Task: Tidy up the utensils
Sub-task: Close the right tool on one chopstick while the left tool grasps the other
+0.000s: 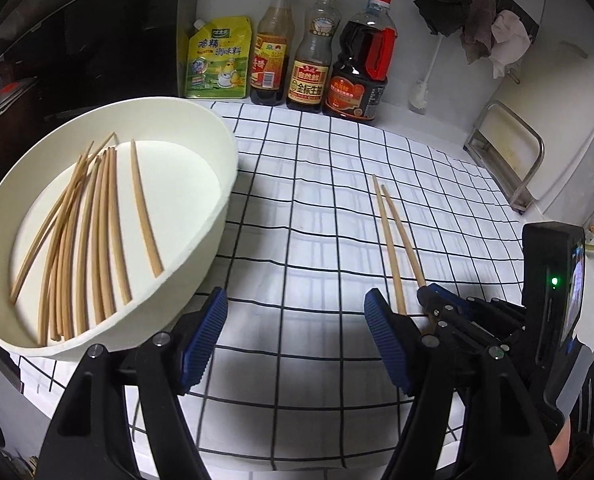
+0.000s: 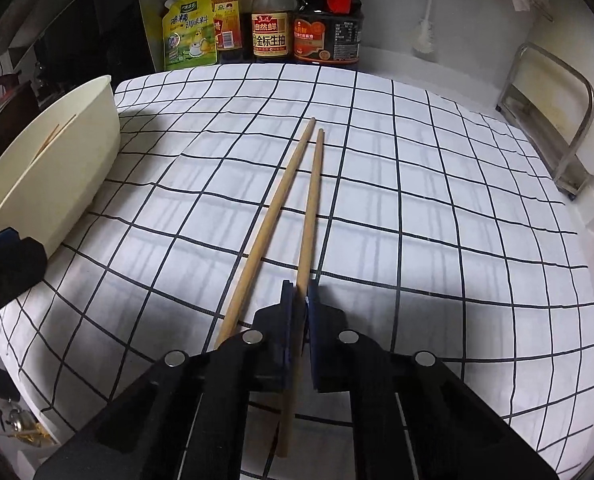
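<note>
Right wrist: right gripper (image 2: 300, 294) clamps chopstick (image 2: 312, 200); left gripper (image 1: 295, 334) agape; bottle (image 2: 270, 32) reads 金标生抽.

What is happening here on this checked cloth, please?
A person with a gripper in each hand is sorting chopsticks. The right gripper is shut on one chopstick of the pair lying on the checked cloth; the other chopstick lies loose beside it. The left gripper is open and holds nothing. Many chopsticks already lie in the white basin.
</note>
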`<action>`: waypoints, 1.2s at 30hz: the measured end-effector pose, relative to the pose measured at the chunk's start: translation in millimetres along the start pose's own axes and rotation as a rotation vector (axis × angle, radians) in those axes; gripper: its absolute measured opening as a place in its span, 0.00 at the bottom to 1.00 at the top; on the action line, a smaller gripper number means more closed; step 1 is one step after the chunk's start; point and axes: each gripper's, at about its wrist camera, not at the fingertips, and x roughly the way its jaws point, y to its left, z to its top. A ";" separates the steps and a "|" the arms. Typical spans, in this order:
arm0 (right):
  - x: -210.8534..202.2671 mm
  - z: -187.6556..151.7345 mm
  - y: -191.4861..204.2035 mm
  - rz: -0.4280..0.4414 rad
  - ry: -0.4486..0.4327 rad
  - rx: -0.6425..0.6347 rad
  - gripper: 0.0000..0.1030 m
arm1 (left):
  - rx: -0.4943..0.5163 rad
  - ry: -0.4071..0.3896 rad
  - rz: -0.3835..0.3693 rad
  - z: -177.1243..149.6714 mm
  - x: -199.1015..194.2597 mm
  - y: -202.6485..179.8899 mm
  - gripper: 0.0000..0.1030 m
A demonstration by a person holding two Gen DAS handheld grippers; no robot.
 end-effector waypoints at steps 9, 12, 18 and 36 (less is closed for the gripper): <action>-7.1 -8.0 -46.7 0.035 -0.010 0.131 0.06 | 0.063 0.018 -0.024 4.7 19.3 -41.1 0.73; -11.0 -13.6 -67.8 0.031 -0.012 0.184 0.06 | 0.079 0.039 -0.018 6.8 32.5 -52.2 0.80; -15.1 -20.4 -97.9 0.018 -0.021 0.240 0.06 | 0.091 0.065 0.010 12.0 57.7 -66.2 0.86; -13.1 -19.3 -89.7 -0.059 -0.030 0.151 0.19 | 0.132 0.145 0.106 9.2 103.4 -83.4 0.87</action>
